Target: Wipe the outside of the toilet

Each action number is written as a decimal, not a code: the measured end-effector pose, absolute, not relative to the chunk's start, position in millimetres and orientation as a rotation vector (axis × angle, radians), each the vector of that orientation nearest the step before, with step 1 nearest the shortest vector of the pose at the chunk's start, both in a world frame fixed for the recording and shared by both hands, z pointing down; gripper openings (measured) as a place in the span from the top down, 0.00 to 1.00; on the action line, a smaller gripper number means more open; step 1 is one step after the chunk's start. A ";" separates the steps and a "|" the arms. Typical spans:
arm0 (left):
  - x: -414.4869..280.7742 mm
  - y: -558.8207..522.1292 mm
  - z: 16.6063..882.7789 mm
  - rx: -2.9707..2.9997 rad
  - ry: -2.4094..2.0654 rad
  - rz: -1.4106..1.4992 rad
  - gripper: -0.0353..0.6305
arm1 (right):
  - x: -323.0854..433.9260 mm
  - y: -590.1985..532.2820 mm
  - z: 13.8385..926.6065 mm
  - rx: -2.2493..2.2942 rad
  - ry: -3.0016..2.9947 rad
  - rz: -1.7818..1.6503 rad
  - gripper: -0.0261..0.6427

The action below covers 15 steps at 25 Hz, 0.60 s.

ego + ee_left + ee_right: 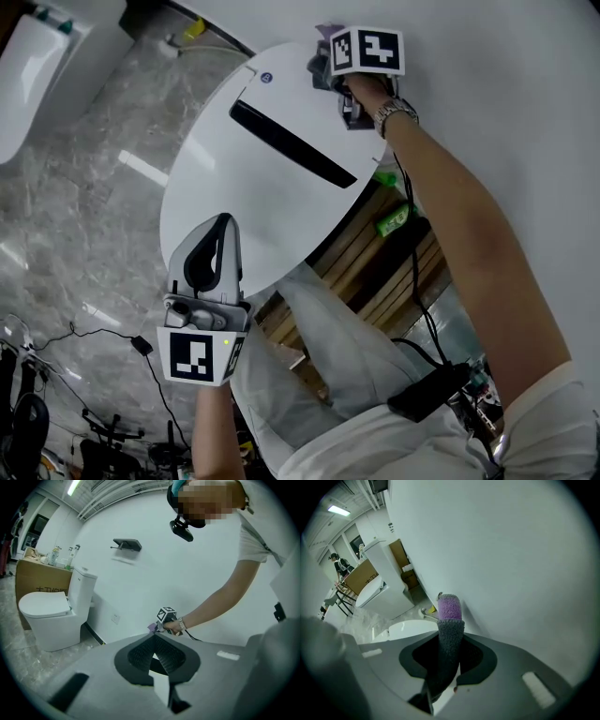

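Fingers (480,656) of right gripper (450,634) clamp cloth (450,609); left gripper (154,639) fingers touch, empty.

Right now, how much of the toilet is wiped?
Nothing looks wiped yet: the toilet lid is evenly white. In hand: right tongs pinch a grey-purple cloth by the wall. The left tongs are shut, empty. Probably the whole outside remains.

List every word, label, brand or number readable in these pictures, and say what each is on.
Nothing reads clearly enough to quote.
Cardboard box: dark printed characters, partly hidden behind the second toilet, too blurred to read.
Toilet lid: small round blue badge, too small to read.
Green label right of the lid: print too small.
Marker cubes: black-and-white squares only, no words.
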<state>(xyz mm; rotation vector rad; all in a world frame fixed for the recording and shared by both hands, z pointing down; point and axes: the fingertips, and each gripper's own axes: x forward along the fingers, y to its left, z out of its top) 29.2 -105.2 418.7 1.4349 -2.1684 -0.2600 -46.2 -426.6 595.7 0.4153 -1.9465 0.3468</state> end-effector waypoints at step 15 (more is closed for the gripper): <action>65.5 -109.6 427.0 1.552 -2.083 -0.247 0.94 | 72.6 -466.2 593.6 0.660 -1.923 0.418 0.82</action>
